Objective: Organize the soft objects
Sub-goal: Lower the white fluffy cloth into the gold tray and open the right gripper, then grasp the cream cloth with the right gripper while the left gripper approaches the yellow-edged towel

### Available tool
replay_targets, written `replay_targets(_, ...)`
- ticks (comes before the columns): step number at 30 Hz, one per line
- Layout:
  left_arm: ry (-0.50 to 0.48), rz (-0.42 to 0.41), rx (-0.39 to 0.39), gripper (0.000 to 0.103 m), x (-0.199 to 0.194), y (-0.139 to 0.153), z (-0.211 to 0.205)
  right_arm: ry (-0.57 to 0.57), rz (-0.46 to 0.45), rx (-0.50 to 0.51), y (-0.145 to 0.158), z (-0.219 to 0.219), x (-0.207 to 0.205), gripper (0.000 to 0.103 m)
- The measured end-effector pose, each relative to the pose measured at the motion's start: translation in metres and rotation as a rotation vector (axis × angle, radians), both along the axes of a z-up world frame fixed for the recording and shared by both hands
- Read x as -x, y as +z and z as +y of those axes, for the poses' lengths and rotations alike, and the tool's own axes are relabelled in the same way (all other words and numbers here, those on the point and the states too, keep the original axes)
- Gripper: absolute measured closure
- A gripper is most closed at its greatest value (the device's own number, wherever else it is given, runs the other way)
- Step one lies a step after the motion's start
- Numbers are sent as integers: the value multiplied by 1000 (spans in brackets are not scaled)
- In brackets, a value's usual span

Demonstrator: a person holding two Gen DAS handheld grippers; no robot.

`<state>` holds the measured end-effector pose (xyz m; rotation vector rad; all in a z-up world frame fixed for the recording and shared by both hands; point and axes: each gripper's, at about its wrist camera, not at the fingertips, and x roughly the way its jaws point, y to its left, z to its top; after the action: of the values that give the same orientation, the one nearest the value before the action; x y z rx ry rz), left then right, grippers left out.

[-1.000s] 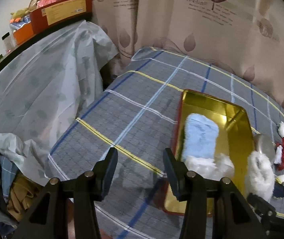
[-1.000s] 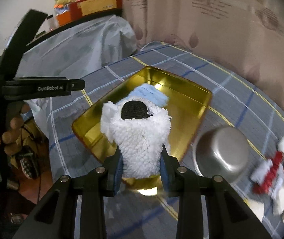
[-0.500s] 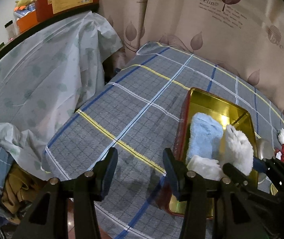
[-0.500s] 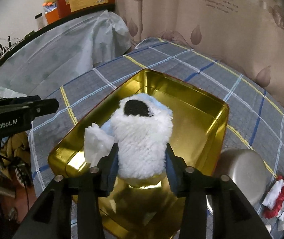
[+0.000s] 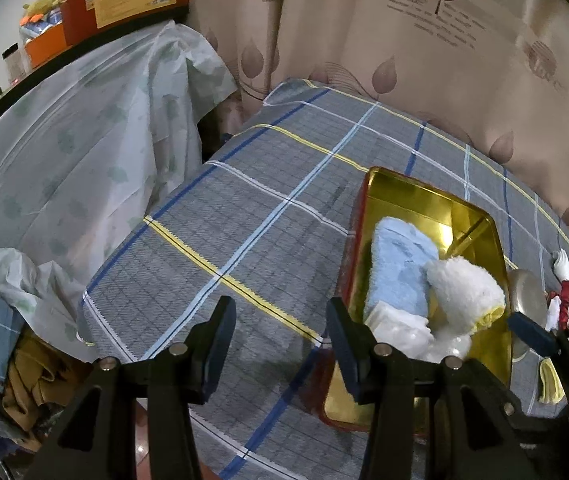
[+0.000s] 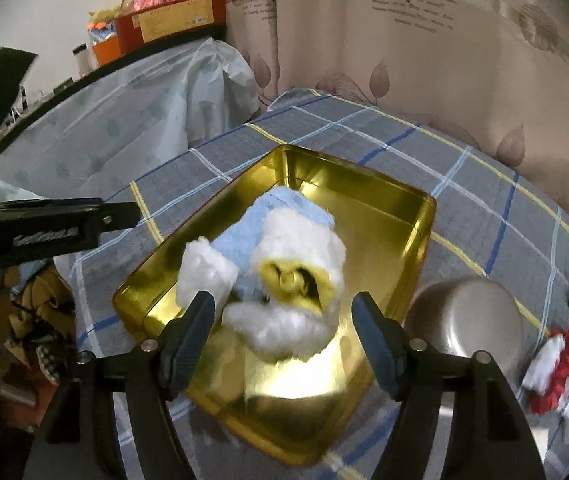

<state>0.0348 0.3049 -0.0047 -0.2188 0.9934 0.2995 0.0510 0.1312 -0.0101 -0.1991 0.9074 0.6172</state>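
A gold tin tray [image 6: 388, 208] [image 5: 408, 196] sits on the plaid tablecloth. In it lie a light blue towel [image 5: 398, 268] [image 6: 280, 204], a small white fluffy cloth [image 6: 204, 272] [image 5: 400, 326] and a white fluffy slipper-like piece with a yellow inside [image 6: 296, 280] [image 5: 464, 292]. My right gripper [image 6: 282, 344] is open, its jaws on either side of the white fluffy piece and apart from it. My left gripper [image 5: 280, 340] is open and empty over the cloth, left of the tray. A red and white soft toy [image 6: 560, 360] [image 5: 564, 300] lies to the right.
A steel bowl [image 6: 468, 320] [image 5: 524, 300] stands upside down right of the tray. A plastic-covered shelf [image 5: 84, 128] with boxes is at the left. A curtain [image 5: 404, 40] hangs behind the table. Clothes are piled on the floor at the lower left [image 5: 24, 380].
My right gripper carried the white fluffy piece over the tray, then opened and released it; it now lies in the tray beside the blue towel. The left gripper stayed open.
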Motion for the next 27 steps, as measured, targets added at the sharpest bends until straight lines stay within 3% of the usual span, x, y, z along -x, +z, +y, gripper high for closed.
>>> replay_targets(6, -18, -5, -13, 55, 0, 1, -10, -31, -3, -61, 12, -33, 22, 33)
replay_targets(11, -33, -3, -27, 55, 1, 2, -17, -92, -65, -45, 27, -73, 33, 31)
replay_targets(17, -60, -4, -52, 55, 1, 3, -30, -276, -96, -16, 30, -158, 30, 31)
replay_targets(27, -137, -9, -74, 55, 4, 8, -65, -573, -81, 103, 8, -303, 28, 31)
